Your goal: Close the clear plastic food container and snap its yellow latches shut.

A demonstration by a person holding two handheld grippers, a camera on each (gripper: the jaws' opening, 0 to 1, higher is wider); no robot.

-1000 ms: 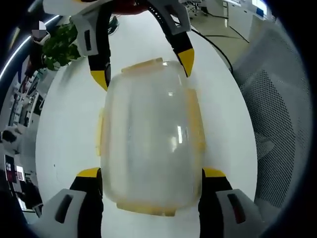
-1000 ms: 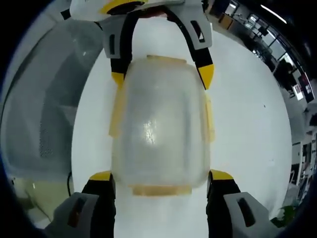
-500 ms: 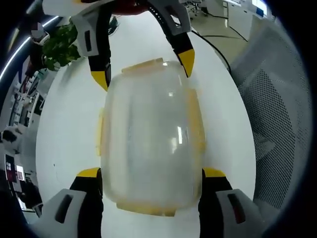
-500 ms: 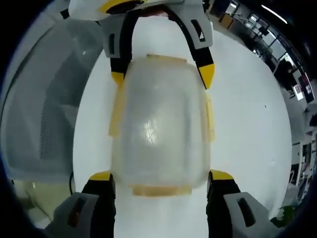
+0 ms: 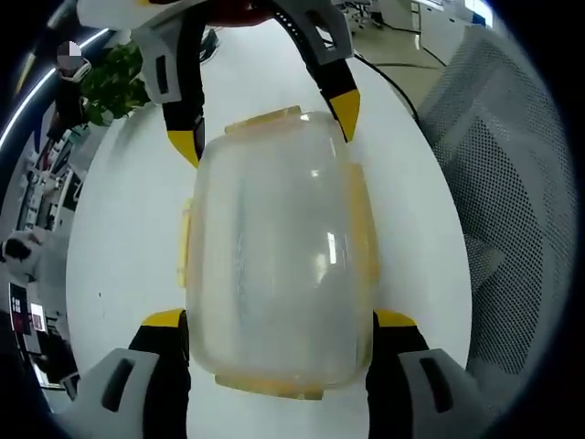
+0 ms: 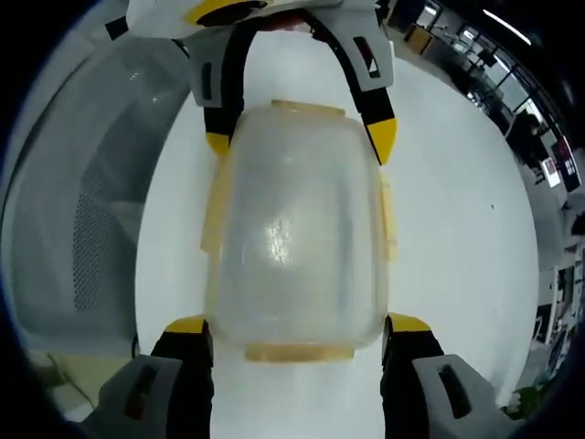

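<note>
The clear plastic container [image 5: 274, 256] lies lid-on on the white table [image 5: 128, 238], with yellow latches [image 5: 360, 229] along its sides and ends. My left gripper [image 5: 280, 318] is open, its yellow-tipped jaws straddling the container's near end, tips close against the sides. My right gripper [image 5: 264, 128] straddles the far end in the same way. In the right gripper view the container [image 6: 292, 229] lies between my right gripper [image 6: 297, 324] at the near end and my left gripper [image 6: 299, 141] at the far end. Whether the latches are snapped down is unclear.
A grey mesh chair [image 5: 512, 183] stands close beside the table; in the right gripper view the chair [image 6: 82, 210] is at the left. A green plant [image 5: 114, 82] and a black cable [image 5: 393, 73] lie past the far end of the table.
The mesh chair beside the table has shifted in both views. The container and both grippers stand as before.
</note>
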